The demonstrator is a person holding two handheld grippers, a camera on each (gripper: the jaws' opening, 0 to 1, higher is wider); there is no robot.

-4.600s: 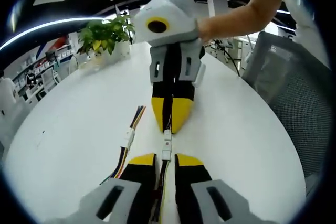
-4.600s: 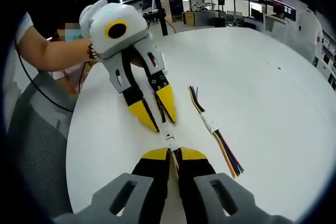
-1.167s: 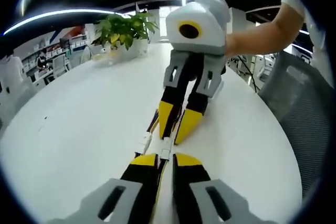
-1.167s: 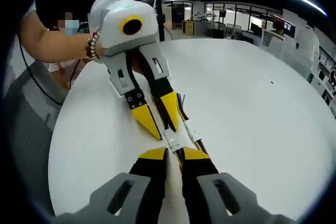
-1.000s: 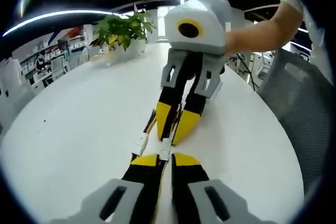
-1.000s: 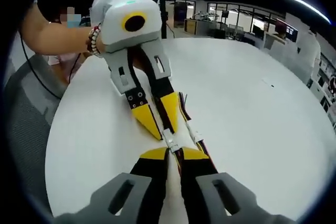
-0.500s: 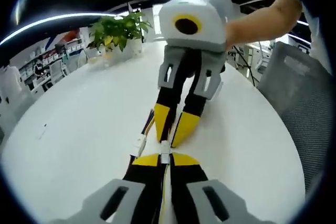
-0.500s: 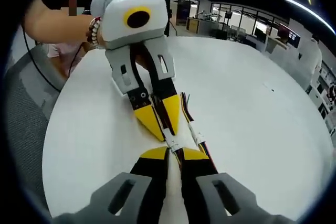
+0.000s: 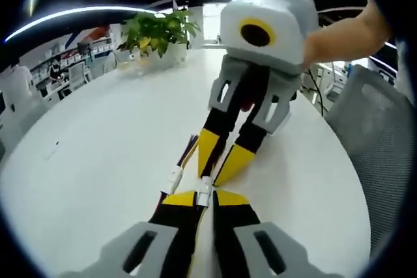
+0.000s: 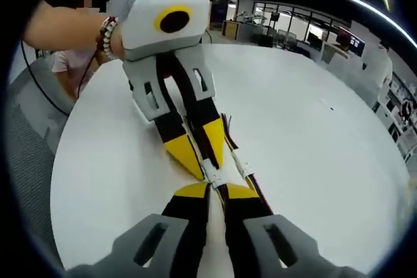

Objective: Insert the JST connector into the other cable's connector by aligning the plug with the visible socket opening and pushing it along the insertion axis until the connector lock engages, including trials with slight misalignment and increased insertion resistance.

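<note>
Both grippers, left gripper and right gripper, pinch their cables tip-to-tip. JST connector mid-tabletop, between fingers. Keep axis straight; press until lock clicks.

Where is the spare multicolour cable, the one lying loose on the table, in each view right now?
Left gripper view: the spare cable lies on the white table, just left of where the two tongs' tips meet.
Right gripper view: the spare cable lies just right of the meeting tips.
Shared landmark: the small white connector held between the left tongs and right tongs.
</note>
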